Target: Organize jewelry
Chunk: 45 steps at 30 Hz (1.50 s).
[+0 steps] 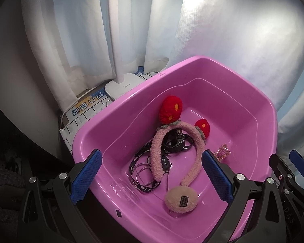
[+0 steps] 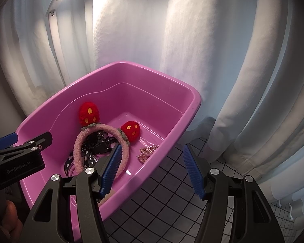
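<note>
A big pink plastic tub (image 1: 229,93) is sitting in the middle of the left wrist picture, on a white cloth with black squares (image 2: 172,198). Inside the tub, a fluffy pink headband with two red strawberry puffs (image 1: 158,151) is lying near the middle, and one red puff is leaning on the back wall. A round beige fuzzy pad with a small dark tag (image 1: 181,199) is resting at the headband's lower end, near the bottom of the picture. A heap of black straps with little white shapes (image 1: 175,139) is lying under the headband, and some thin shiny rings (image 1: 140,171) are sitting just beside it on the left. A small pink-gold hair clip (image 2: 147,151) is lying apart on the tub floor, to the right of the headband. The left tongs (image 1: 152,177) are hanging wide open over the tub, holding nothing. The right tongs (image 2: 150,170) are standing open too, one blue finger (image 2: 111,168) over the inside of the tub and the other over the cloth, with the tub's rim between them, gripping nothing. A white lamp base (image 1: 121,87) is standing behind the tub at the upper left, in front of a white curtain (image 1: 233,30).
</note>
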Each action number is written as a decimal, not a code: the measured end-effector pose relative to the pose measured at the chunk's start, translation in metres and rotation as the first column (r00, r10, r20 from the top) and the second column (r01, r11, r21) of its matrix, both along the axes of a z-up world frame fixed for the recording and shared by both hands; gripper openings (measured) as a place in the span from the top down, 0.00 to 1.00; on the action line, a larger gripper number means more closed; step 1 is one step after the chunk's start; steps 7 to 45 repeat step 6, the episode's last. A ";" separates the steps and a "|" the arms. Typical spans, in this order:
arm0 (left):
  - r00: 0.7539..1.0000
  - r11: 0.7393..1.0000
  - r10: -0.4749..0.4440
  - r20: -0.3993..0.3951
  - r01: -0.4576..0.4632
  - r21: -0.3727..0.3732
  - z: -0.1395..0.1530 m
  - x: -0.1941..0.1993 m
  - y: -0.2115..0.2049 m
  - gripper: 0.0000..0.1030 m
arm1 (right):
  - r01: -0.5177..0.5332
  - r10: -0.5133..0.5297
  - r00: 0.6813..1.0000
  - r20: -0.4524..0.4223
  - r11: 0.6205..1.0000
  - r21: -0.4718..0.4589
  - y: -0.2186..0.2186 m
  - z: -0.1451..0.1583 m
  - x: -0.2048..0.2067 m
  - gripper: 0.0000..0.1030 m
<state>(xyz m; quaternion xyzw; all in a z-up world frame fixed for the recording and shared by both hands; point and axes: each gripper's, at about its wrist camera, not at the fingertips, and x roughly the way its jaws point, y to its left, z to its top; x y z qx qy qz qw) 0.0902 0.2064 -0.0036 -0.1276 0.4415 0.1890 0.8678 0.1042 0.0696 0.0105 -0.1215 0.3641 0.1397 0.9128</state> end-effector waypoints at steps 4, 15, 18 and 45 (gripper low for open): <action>1.000 0.999 0.029 -0.008 -0.029 -0.020 -0.002 -0.001 0.004 0.06 | 0.001 -0.001 1.000 0.000 1.000 0.001 0.000 0.000 0.001 0.42; 0.999 0.999 0.042 -0.004 -0.042 -0.022 -0.001 -0.003 0.006 0.06 | 0.001 -0.001 1.000 0.000 1.000 0.001 0.000 0.000 0.000 0.42; 0.999 0.999 0.042 -0.004 -0.042 -0.022 -0.001 -0.003 0.006 0.06 | 0.001 -0.001 1.000 0.000 1.000 0.001 0.000 0.000 0.000 0.42; 0.999 0.999 0.042 -0.004 -0.042 -0.022 -0.001 -0.003 0.006 0.06 | 0.001 -0.001 1.000 0.000 1.000 0.001 0.000 0.000 0.000 0.42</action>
